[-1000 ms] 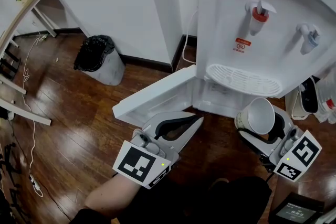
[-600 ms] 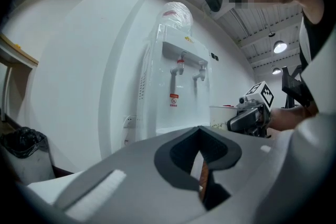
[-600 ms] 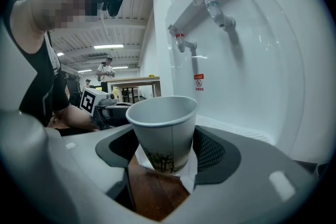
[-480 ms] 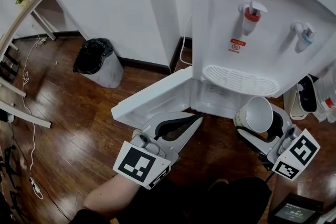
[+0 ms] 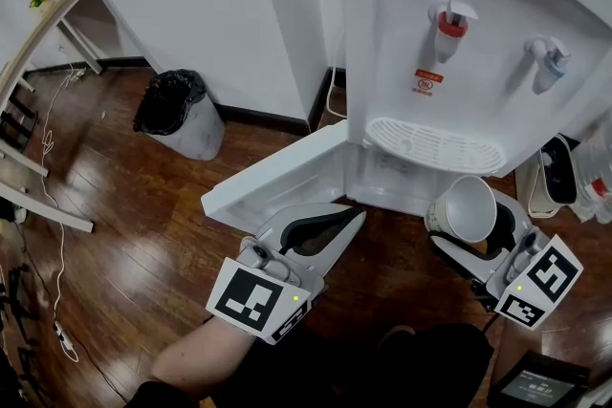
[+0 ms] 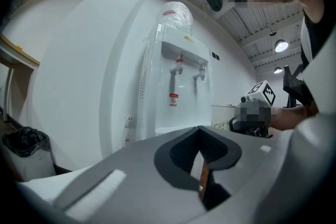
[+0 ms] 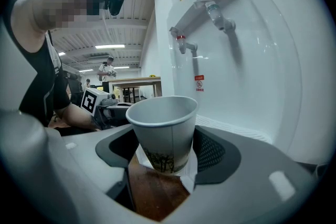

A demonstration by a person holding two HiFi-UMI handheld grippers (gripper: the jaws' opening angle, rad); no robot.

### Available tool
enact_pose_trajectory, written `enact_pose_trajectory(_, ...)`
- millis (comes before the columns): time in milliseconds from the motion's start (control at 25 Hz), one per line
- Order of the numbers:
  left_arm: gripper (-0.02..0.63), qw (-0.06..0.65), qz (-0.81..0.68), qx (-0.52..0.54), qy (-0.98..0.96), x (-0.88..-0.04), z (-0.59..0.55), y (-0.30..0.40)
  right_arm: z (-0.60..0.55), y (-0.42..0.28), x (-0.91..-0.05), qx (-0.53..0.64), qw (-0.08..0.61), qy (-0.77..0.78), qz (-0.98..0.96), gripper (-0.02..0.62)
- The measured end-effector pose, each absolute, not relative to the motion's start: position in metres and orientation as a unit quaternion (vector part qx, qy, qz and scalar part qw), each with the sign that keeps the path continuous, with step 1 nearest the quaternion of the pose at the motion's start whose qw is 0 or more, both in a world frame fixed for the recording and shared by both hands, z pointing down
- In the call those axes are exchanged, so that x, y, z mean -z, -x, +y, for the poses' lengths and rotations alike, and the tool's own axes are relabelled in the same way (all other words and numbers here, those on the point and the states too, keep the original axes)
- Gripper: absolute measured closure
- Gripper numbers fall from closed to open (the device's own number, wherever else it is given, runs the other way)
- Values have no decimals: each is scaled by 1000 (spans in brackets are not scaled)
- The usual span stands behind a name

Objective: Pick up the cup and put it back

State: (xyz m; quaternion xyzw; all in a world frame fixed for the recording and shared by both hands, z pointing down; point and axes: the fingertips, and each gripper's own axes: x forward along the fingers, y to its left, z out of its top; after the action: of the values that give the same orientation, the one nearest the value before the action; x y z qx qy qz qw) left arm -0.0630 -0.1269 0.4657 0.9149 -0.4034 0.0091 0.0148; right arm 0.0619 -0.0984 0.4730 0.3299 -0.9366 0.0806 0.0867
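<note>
Paper cup (image 5: 470,208), mouth up, is clamped between the 2 jaws of the right gripper (image 5: 468,226) at about 4 o'clock in the head view, near the drip tray (image 5: 435,146) of the white water dispenser (image 5: 478,33) but not touching it. At 6 o'clock the left gripper (image 5: 352,219) has its jaws pressed together on nothing, beside the open cabinet door (image 5: 277,177)

Left gripper (image 5: 354,221) and right gripper (image 5: 469,229): light-grey moulded jaws, black textured inner pads (image 7: 215,152). Each carries 1 white cube (image 5: 256,299) with black square markers and 1 green light (image 5: 296,299). The person wears a black top (image 7: 37,92).
</note>
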Motion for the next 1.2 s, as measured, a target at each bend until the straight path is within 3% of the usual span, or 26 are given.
enact_pose_trajectory(520, 291, 28, -392, -5, -920, -492, -134, 53, -112, -75, -512, -79, 83, -363, -925, 273)
enact_pose_trajectory(680, 243, 21, -401, -41, -915, -508, -134, 52, -121, -81, -546, -92, 89, -366, -922, 273)
enact_pose_trajectory(1200, 210, 73, -405, -55, -910, -537, -144, 59, -174, -95, -681, -116, 106, -414, -897, 273)
